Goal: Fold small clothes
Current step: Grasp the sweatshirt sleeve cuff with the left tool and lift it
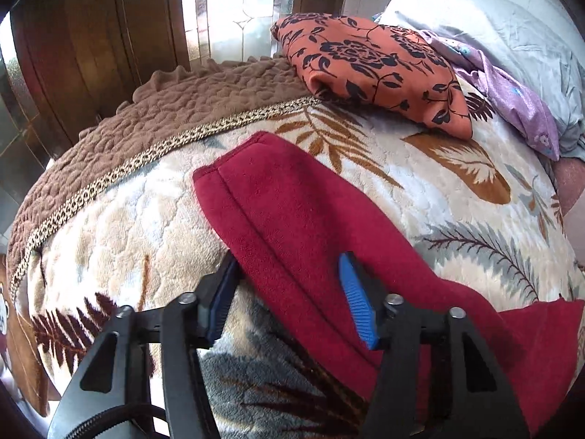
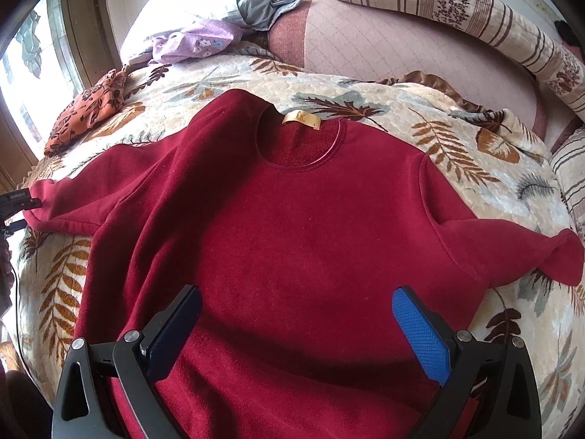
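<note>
The left tongs are held spread apart, released, with one sleeve of the red sweater lying between the two blue pads; the cloth is not clamped. The right tongs are likewise held wide apart and grasp nothing, poised above the lower body of the sweater. The sweater is laid flat, front up, on the bed, its round neckline and tan label pointing away from the right tongs, and its other sleeve is stretched out to their right. Under it a cream leaf-patterned blanket is spread. Beyond the left tongs an orange floral cloth is seen folded, with a lilac garment and a grey pillow just to its right. A striped bolster is seen far beyond the right tongs.
</note>
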